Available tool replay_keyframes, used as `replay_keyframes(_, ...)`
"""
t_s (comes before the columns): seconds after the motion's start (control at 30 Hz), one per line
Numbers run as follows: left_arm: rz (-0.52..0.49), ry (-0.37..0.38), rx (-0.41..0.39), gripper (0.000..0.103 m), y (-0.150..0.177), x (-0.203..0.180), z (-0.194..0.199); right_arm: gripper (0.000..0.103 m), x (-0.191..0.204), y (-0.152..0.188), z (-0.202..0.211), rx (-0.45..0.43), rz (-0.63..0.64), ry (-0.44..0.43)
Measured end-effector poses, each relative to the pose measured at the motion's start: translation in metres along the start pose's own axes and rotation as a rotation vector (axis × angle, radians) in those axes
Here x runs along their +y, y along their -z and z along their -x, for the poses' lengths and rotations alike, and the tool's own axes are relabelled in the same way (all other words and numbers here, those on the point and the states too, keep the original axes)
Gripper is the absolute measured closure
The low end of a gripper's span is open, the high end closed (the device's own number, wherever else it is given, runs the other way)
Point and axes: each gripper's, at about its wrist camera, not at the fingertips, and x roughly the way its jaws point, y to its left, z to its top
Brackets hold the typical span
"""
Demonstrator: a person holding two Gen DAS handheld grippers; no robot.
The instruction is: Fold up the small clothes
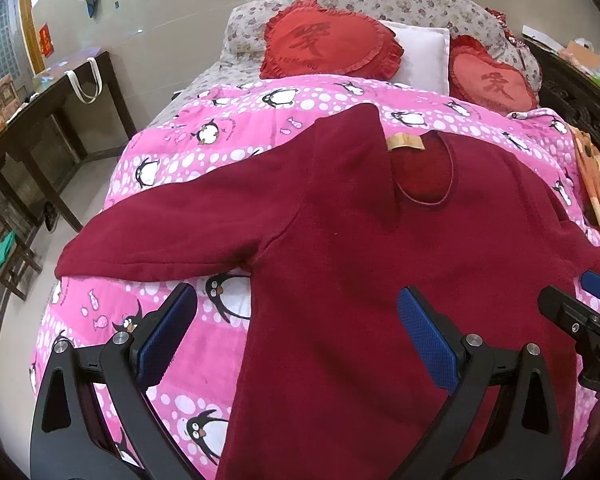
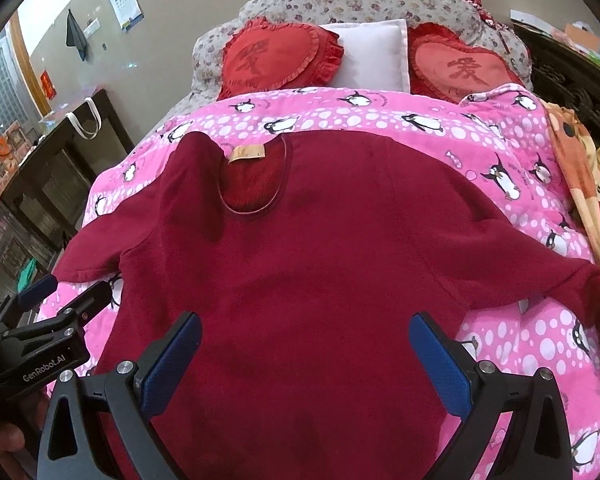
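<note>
A dark red long-sleeved top (image 1: 352, 248) lies flat on a pink penguin blanket (image 1: 204, 148), neck opening and tan label (image 1: 405, 142) toward the pillows, both sleeves spread out sideways. My left gripper (image 1: 296, 328) is open and empty above the top's lower left side, its left finger over the blanket. My right gripper (image 2: 304, 356) is open and empty above the top's (image 2: 300, 264) lower middle. Each gripper shows at the edge of the other's view: the right gripper (image 1: 580, 312), the left gripper (image 2: 48, 308).
Two red heart cushions (image 2: 276, 56) and a white pillow (image 2: 374, 54) lie at the bed's head. A dark wooden table (image 1: 52, 120) stands left of the bed. An orange patterned cloth (image 2: 580, 184) lies along the bed's right edge beside a dark carved frame.
</note>
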Motion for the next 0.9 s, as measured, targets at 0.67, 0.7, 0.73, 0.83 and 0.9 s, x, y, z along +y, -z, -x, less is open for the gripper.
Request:
replay_keyframes(0.67,0.033,0.001,0.028,0.002,0.000,0.011,-0.018,0.001,0.011,-0.006,-0.019,0.011,0.011,-0.006)
replay_keyframes(0.7,0.034,0.001,0.030,0.002,0.000,0.011,-0.019,0.001,0.012,-0.006,-0.020,0.012,0.011,-0.004)
replay_keyframes(0.73,0.034,0.000,0.031,0.002,0.000,0.012,-0.019,0.001,0.012,-0.006,-0.021,0.013,0.011,-0.004)
replay_keyframes(0.83,0.037,-0.001,0.033,0.002,0.000,0.013,-0.021,0.001,0.011,-0.005,-0.023,0.017,0.008,-0.006)
replay_keyframes(0.9,0.038,-0.003,0.034,0.002,0.000,0.013,-0.022,0.001,0.011,-0.006,-0.024,0.019,0.007,-0.005)
